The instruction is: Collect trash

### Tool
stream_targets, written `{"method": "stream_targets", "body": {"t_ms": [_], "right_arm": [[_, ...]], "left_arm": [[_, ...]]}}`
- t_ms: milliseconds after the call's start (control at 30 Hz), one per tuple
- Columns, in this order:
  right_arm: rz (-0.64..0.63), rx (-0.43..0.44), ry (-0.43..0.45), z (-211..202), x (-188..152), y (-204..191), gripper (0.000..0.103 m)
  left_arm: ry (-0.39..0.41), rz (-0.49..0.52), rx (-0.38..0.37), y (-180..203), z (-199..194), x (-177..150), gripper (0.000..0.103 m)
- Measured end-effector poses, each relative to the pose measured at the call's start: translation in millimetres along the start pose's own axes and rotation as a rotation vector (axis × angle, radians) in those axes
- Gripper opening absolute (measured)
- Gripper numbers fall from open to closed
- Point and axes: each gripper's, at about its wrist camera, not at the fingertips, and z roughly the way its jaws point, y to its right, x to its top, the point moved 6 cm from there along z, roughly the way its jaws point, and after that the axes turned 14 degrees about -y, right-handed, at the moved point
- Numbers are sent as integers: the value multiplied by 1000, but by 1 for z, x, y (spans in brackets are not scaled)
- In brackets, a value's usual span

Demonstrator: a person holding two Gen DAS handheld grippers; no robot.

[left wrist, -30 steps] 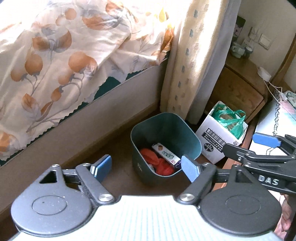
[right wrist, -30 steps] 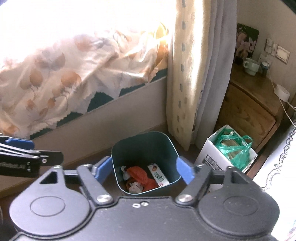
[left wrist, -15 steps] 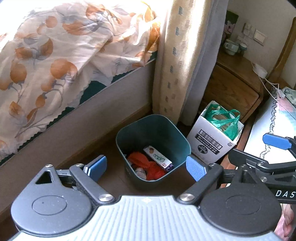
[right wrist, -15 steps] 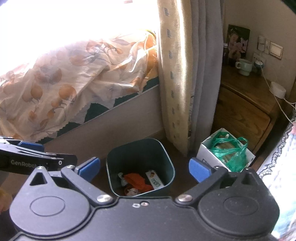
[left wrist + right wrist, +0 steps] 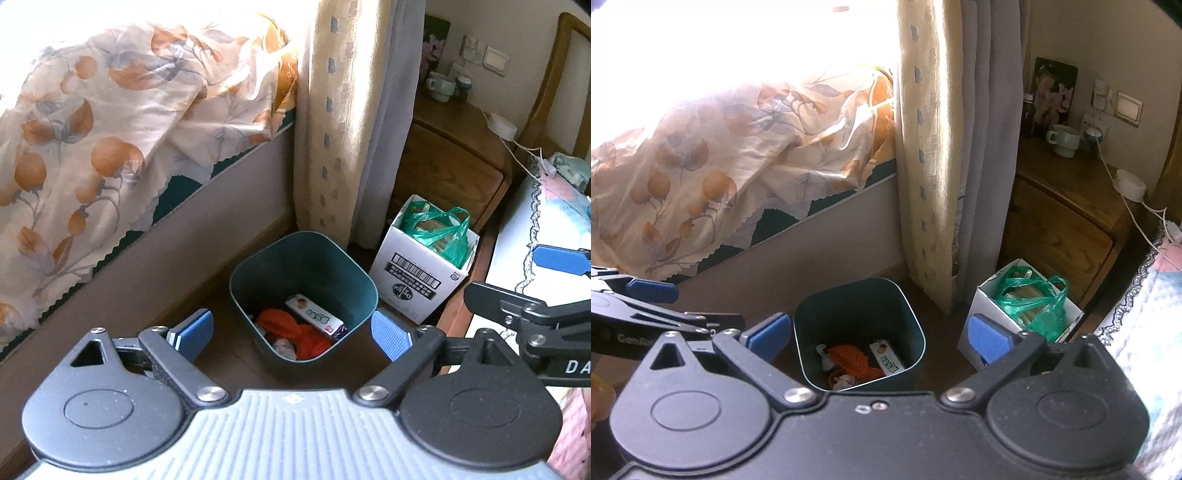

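Note:
A dark teal bin (image 5: pixel 332 258) (image 5: pixel 827 314) stands on the brown floor beside the bed. Inside lie an orange net bag (image 5: pixel 291 328) (image 5: pixel 849 360), a white wrapper pack (image 5: pixel 314 314) (image 5: pixel 888 358) and small crumpled scraps. My left gripper (image 5: pixel 291 334) hovers above the bin, open, with nothing between its blue pads. My right gripper (image 5: pixel 879 338) also hangs over the bin, open wide and empty. Each gripper shows at the edge of the other's view.
A white cardboard box (image 5: pixel 417 277) (image 5: pixel 982 306) with a green plastic bag (image 5: pixel 439 232) sits right of the bin. Behind it are a curtain (image 5: pixel 343 122) and a wooden nightstand (image 5: pixel 450 162) with cups. A bed with a floral sheet (image 5: pixel 110 129) fills the left.
Both grippers drew back from the bin, which now looks smaller and farther. Both sets of jaws spread wider. The trash in the bin has not moved.

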Motion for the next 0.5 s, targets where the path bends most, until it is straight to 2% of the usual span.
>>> {"method": "stream_targets", "body": {"t_ms": [133, 500], "right_arm": [[-5, -19, 12, -9, -2, -6, 103], [-10, -40, 25, -28, -10, -23, 103]], "left_arm": [[3, 3, -18, -4, -5, -5, 93], [9, -6, -3, -14, -22, -21, 93]]}}
